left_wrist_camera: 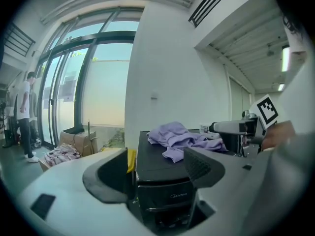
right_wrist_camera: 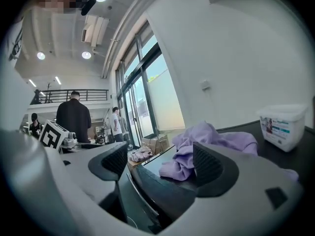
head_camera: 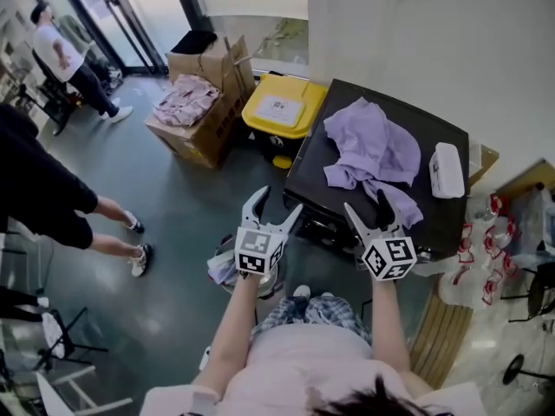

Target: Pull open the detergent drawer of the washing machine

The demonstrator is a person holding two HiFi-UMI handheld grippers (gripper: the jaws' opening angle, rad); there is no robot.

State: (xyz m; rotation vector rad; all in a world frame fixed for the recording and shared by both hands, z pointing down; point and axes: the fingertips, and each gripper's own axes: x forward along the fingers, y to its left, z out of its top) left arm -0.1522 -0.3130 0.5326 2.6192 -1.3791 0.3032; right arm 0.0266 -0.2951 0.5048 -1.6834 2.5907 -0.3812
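Open brown cardboard box (head_camera: 211, 133) on floor holds pink clothing (head_camera: 186, 100). Yellow lidded bin (head_camera: 281, 107) shut. White lidded plastic tub (head_camera: 446, 170) on black washing machine (head_camera: 342, 193) top beside crumpled purple garment (head_camera: 375, 150); tub contents hidden. Left gripper (head_camera: 277, 202) and right gripper (head_camera: 366, 203) both spread, nothing between jaws, just before machine front. Detergent drawer on dark front panel (left_wrist_camera: 161, 199); outline hard to make out.
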